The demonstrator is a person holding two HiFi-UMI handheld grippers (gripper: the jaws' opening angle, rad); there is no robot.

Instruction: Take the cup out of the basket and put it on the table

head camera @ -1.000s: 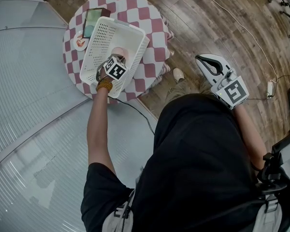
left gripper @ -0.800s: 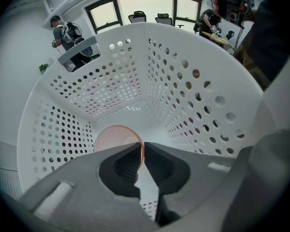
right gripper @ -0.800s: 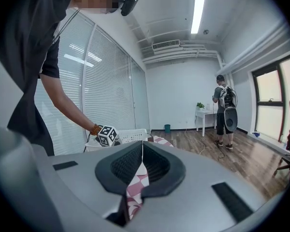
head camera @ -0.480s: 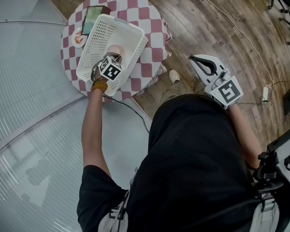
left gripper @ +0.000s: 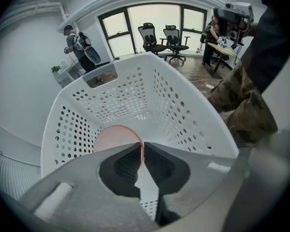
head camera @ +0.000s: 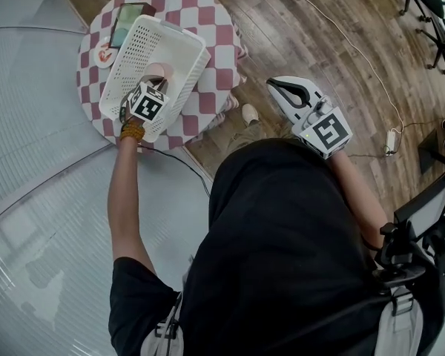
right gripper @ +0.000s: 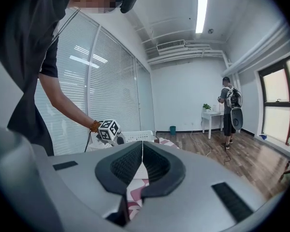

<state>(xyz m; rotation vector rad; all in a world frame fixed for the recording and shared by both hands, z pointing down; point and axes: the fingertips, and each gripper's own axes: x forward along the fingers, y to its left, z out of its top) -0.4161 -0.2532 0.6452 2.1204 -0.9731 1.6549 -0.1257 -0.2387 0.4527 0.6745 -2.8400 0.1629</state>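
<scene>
Where the white perforated basket (head camera: 144,43) sits on the checked round table (head camera: 219,35), dips in from the near end with the left gripper (left gripper: 141,148). Pinches the thin rim of the pink cup (left gripper: 113,139) lying on its side at the bottom (likely the only edge offered to that approach). Holds the right gripper (right gripper: 142,149) pressed together on nothing, off above the wooden floor (head camera: 341,43), seemingly just out of the way.

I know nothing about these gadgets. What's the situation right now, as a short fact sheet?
Setting: round table with a checked cloth
Basket: white, perforated, on the table
Cup: pink, inside the basket
Left gripper: down in the basket, jaws closed on the cup's rim
Right gripper: jaws together, empty, held off to the side over the floor
Task stage: cup not yet out
</scene>
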